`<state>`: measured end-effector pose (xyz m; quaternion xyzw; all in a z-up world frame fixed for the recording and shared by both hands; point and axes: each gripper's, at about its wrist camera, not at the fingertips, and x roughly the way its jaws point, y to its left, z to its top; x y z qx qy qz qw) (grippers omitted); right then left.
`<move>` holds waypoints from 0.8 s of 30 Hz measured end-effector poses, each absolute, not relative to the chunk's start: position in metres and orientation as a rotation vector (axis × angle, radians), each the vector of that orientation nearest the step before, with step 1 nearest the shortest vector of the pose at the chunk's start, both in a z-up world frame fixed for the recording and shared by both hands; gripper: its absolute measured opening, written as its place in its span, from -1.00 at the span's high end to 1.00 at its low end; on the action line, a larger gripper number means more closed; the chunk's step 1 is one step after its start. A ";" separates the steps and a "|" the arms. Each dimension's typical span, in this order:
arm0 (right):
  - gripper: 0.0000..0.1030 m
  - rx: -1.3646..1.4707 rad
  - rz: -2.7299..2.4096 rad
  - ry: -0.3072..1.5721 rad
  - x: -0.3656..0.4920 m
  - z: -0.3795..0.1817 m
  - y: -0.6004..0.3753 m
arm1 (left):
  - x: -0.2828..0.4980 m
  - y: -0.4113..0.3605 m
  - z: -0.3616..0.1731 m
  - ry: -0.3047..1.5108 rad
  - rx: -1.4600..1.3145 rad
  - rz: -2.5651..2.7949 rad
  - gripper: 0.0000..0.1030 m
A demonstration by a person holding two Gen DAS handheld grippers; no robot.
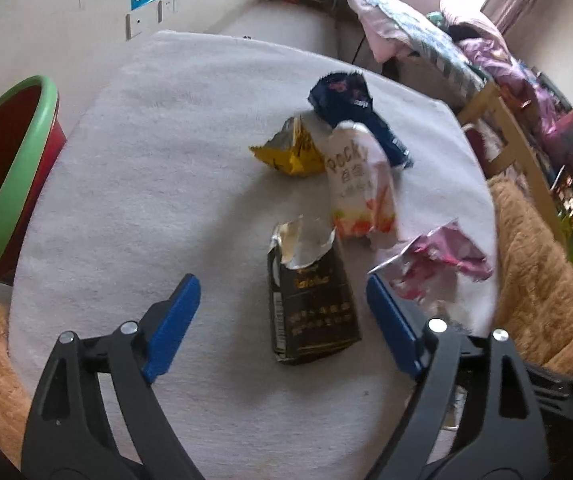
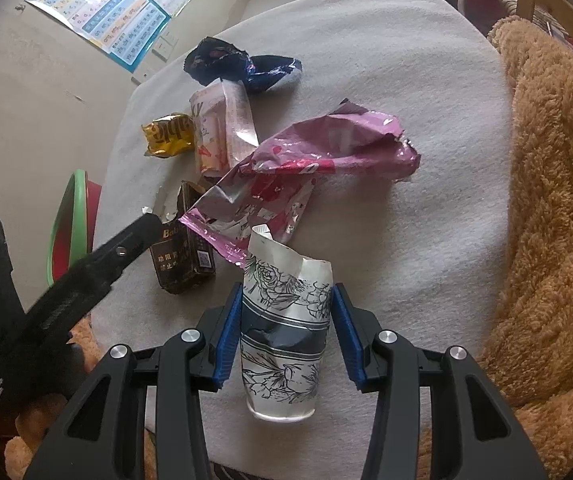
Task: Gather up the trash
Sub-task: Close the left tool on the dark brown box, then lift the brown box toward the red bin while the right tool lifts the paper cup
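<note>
Left tool (image 1: 282, 304): blue fingers spread wide, nothing between the pads. It hovers over the grey-covered tabletop (image 1: 146, 184), and the black carton (image 1: 310, 300) lies in the gap, touching neither finger. The carton's top is torn open, showing silver foil; gold lettering on its face is blurred in this view, though the right wrist view reads "Ba…" on it, with Chinese characters below.

Right tool (image 2: 286, 320): fingers partly closed on either side of a crumpled paper cup (image 2: 282, 332) — white with a black line-drawn floral print and a dark band. The pads sit against or just beside the cup walls; firm contact cannot be confirmed. The cup's base points toward the camera.

Other trash on the tabletop, left wrist view, taken from the black carton:
- White pouch (image 1: 360, 184) at 1 o'clock, marked "Pocky" with Chinese text beneath.
- Yellow wrapper (image 1: 290, 152) at 12 o'clock; black lettering, not legible here.
- Dark blue wrapper (image 1: 350, 108) beyond the pouch, touching it.
- Pink foil wrapper (image 1: 438, 264) at 3 o'clock, just beside the right-hand finger.

A red basin with green rim (image 1: 2, 172) stands off the tabletop at 9 o'clock. A wall chart (image 2: 106, 12) carries rows of pinyin letters — too small to transcribe fully.
</note>
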<state>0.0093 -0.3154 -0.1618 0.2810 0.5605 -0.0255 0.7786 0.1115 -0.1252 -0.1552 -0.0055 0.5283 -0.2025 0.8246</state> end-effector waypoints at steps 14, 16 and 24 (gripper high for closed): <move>0.16 0.654 -0.041 1.199 0.008 -0.165 -0.324 | 0.106 -0.150 -0.174 1.174 0.099 -0.479 0.00; 0.16 0.653 -0.039 1.193 0.008 -0.163 -0.325 | 0.104 -0.150 -0.169 1.167 0.095 -0.485 0.01; 0.16 0.602 -0.024 1.153 0.011 -0.150 -0.319 | 0.104 -0.122 -0.144 1.107 0.003 -0.497 0.04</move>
